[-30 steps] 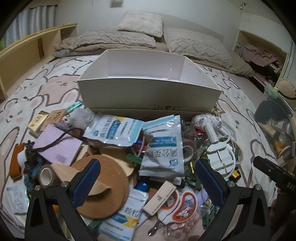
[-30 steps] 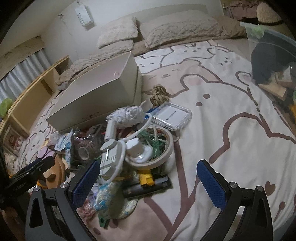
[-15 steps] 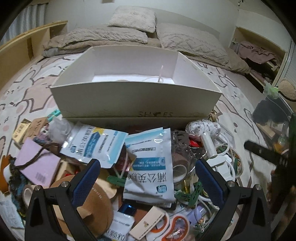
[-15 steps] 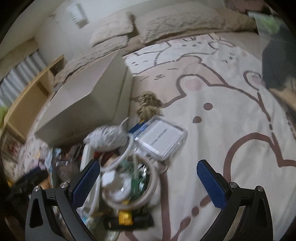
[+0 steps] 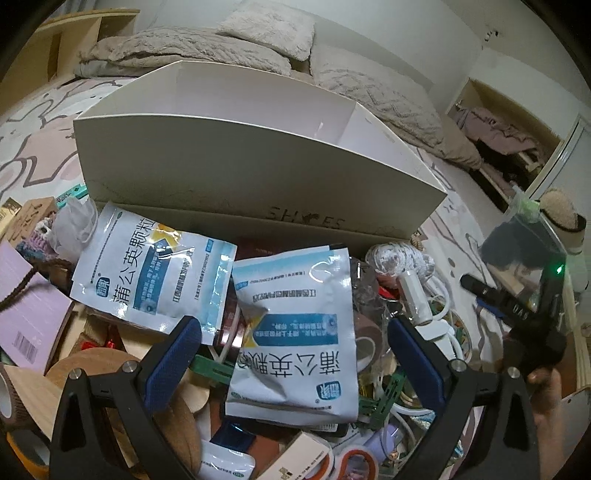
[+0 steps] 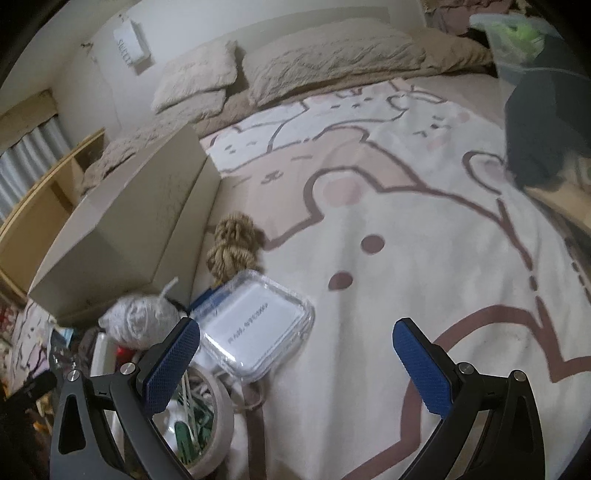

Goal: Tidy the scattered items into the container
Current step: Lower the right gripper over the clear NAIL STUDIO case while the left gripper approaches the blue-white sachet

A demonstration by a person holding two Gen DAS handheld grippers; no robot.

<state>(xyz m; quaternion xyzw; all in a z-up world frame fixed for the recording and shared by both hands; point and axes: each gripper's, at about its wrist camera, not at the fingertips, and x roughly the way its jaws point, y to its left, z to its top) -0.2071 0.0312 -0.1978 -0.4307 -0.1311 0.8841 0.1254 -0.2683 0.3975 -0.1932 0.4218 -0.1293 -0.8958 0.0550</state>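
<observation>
A white cardboard box point(image 5: 236, 173) marked "SHOES" stands on the bed, also seen at the left in the right wrist view as the box point(image 6: 122, 229). In front of it lies a heap of items. My left gripper point(image 5: 293, 354) is open, low over a blue-and-white sachet point(image 5: 295, 332); a second sachet point(image 5: 147, 269) lies to its left. My right gripper point(image 6: 295, 365) is open beside a clear plastic case point(image 6: 255, 332), with nothing between its fingers. A ball of white string point(image 6: 142, 321), a tan yarn bundle point(image 6: 234, 251) and a roll of tape point(image 6: 207, 417) lie close by.
Pillows point(image 5: 266, 33) and a beige blanket sit behind the box. A wooden shelf point(image 6: 44, 199) runs along the left. A dark bag point(image 6: 546, 122) sits at the right edge of the printed bedspread point(image 6: 424, 240). A hand point(image 5: 546, 398) holds the other gripper at right.
My left gripper has moved forward and down toward the sachets and the box. My right gripper has swung right and forward, from over the cable pile to beside the clear case.
</observation>
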